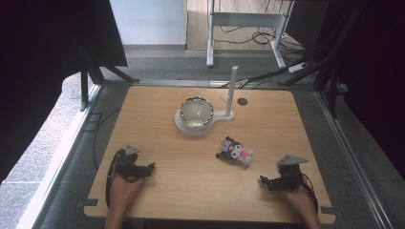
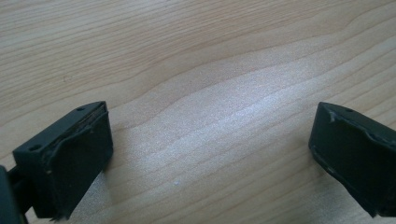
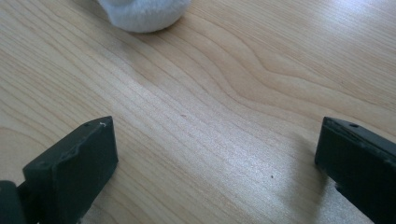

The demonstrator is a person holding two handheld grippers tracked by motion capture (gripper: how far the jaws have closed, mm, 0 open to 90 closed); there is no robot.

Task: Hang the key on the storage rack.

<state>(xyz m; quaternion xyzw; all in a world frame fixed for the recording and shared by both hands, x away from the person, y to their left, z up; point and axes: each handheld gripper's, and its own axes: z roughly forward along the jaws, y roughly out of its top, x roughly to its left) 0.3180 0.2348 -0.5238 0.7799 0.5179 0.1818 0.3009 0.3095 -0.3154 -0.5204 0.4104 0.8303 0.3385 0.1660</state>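
You are resting both grippers low near the front edge of the table (image 1: 157, 200), the left gripper (image 1: 143, 169) and the right gripper (image 1: 268, 181) each standing with jaws wide and nothing between them. The plush toy (image 1: 235, 151) is lying ahead and to the left of your right gripper, nearer to it than to the left, with its white rounded end (image 3: 144, 14) peeking in at the top of the right gripper view. You are probably best reaching with the right, coming down over the toy's middle and closing softly. Bare wood is lying open around it; the bowl (image 1: 196, 113) on its white stand (image 1: 228, 98) is sitting well behind.
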